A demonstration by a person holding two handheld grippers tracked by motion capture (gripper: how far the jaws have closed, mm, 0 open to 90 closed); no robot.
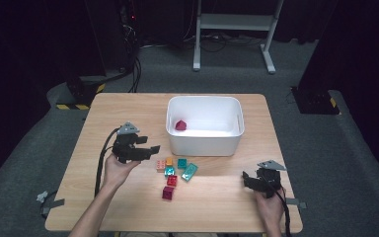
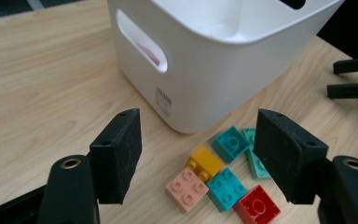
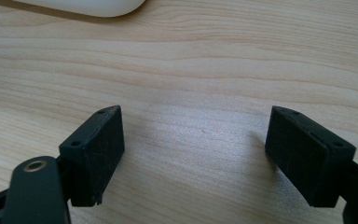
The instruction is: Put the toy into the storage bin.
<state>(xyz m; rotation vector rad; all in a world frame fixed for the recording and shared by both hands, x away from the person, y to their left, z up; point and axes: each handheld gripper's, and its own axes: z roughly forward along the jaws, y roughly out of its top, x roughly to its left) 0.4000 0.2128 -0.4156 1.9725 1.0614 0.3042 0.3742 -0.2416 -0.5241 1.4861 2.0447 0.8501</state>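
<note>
From above, your left gripper (image 1: 150, 148) hovered beside the brick cluster (image 1: 175, 170) in front of the white bin (image 1: 205, 143). Its own view showed jaws apart, empty, over the pink brick (image 2: 187, 189); next, probably lower and close. Your right gripper (image 3: 193, 154) rested agape on the table (image 3: 214, 70).

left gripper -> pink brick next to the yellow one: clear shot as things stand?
Probably yes. The left gripper has its jaws open and empty, aimed at the brick cluster, with the pink brick lying between and just beyond them. The yellow brick and a teal brick touch it, so a jaw may nudge those.
</note>
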